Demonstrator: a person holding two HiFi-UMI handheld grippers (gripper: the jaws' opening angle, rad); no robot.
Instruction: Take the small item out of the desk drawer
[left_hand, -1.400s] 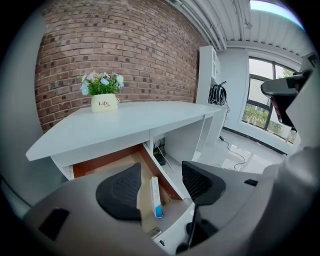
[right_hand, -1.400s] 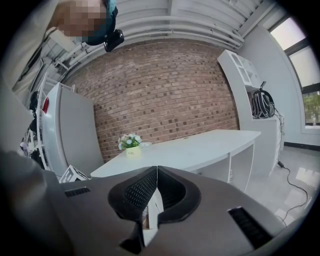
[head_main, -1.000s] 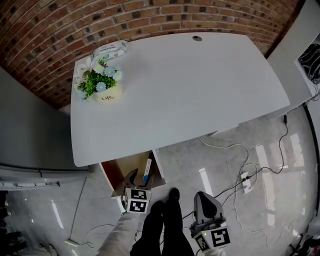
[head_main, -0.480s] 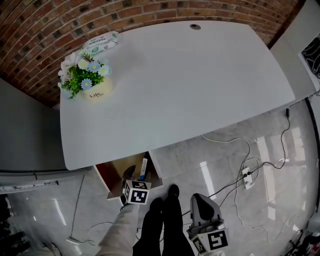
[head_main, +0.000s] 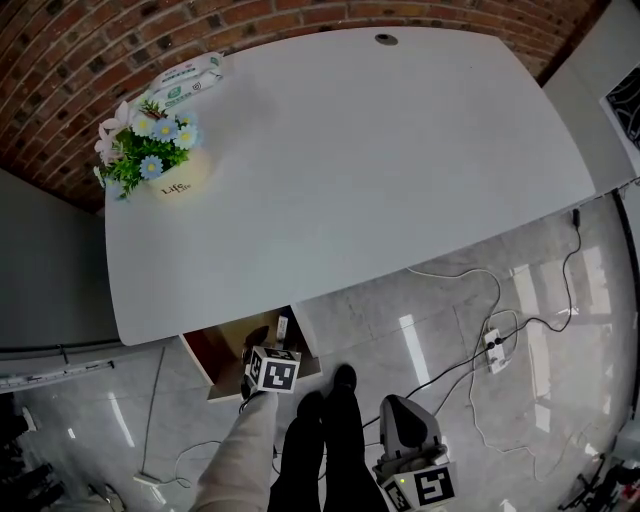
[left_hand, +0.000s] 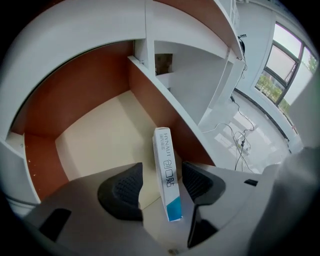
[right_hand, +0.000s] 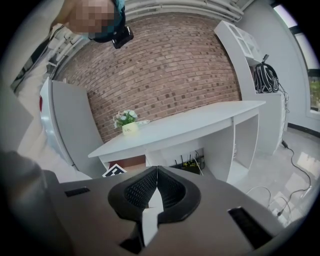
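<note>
An open drawer (head_main: 213, 362) with a brown interior (left_hand: 95, 135) hangs under the white desk (head_main: 380, 150) at its left end. A narrow white box with a blue end (left_hand: 164, 160) stands on edge along the drawer's right wall; only its tip (head_main: 282, 325) shows in the head view. My left gripper (left_hand: 161, 181) reaches into the drawer, open, one jaw on each side of the box without clamping it. From the head view, the left gripper (head_main: 258, 347) sits at the drawer front. My right gripper (right_hand: 157, 187) is shut and empty, held low (head_main: 398, 412) over the floor.
A flower pot (head_main: 165, 165) and a pack of wipes (head_main: 190, 72) stand on the desk's far left corner. Cables and a power strip (head_main: 492, 350) lie on the glossy floor to the right. The person's dark legs (head_main: 328, 430) are between the grippers. A grey cabinet (head_main: 40, 270) flanks the drawer.
The left gripper has pushed further into the drawer, so its jaws now straddle the box. The head view shifted slightly. The right gripper stays low and shut.
</note>
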